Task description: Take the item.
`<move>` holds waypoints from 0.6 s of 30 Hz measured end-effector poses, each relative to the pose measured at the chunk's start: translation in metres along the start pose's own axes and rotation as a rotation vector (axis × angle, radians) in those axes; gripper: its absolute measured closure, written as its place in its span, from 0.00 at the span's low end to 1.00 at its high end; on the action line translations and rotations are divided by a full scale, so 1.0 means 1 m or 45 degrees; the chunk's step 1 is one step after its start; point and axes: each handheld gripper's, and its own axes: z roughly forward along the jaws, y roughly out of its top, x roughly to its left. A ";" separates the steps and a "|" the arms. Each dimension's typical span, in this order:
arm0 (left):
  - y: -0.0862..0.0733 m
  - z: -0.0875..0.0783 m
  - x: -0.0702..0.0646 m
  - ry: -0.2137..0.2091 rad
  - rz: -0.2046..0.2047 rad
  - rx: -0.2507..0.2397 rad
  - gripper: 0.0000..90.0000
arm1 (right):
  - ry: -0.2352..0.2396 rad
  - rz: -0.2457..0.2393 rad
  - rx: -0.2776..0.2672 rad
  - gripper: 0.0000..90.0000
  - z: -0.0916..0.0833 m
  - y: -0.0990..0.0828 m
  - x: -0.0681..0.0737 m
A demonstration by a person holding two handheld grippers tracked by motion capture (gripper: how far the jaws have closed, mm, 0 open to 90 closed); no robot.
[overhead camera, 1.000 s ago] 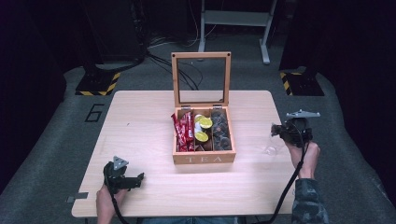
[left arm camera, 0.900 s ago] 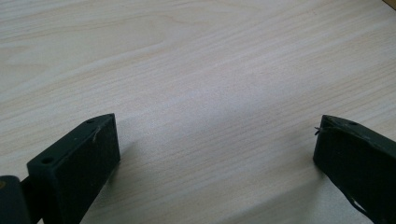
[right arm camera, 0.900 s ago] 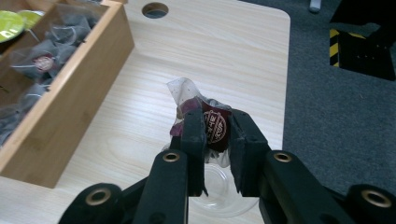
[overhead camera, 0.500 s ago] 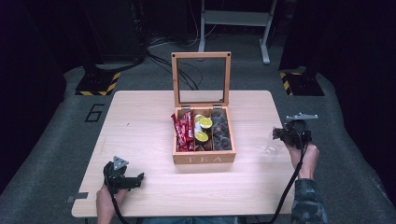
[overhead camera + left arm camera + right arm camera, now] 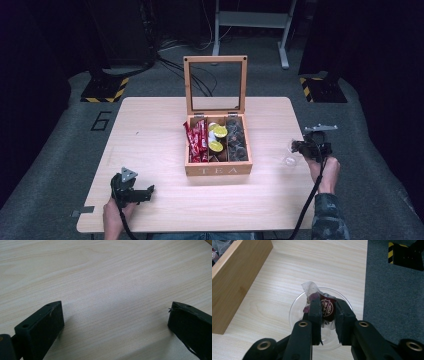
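Observation:
An open wooden tea box [image 5: 218, 170] stands mid-table with its glass lid [image 5: 215, 85] upright. Inside are red packets [image 5: 197, 140], yellow-green capsules [image 5: 218, 132] and dark pods [image 5: 236, 140]. My right gripper [image 5: 296, 147] is at the table's right edge, over a small clear glass dish [image 5: 289, 161]. In the right gripper view its jaws [image 5: 328, 302] are shut on a clear sachet with a dark red round label [image 5: 327, 308], held just inside the dish [image 5: 297, 305]. My left gripper [image 5: 148, 192] rests at the front left, open [image 5: 115, 307] over bare wood.
The table's right edge and dark carpet [image 5: 392, 297] lie just beside the dish. The tea box's side wall [image 5: 234, 282] is to the left of the dish in the right gripper view. Black stands with hazard-striped bases [image 5: 105, 90] sit beyond the table.
My right gripper has come down slightly with the sachet toward the glass dish. The left gripper has stayed where it was.

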 end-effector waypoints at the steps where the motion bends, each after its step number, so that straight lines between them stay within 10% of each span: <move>1: 0.000 0.000 0.000 -0.002 0.000 0.000 0.00 | 0.000 -0.001 0.003 0.84 0.000 0.000 0.000; 18: 0.000 0.000 0.000 0.000 -0.006 0.004 0.00 | 0.026 0.027 -0.006 0.49 -0.005 -0.001 0.005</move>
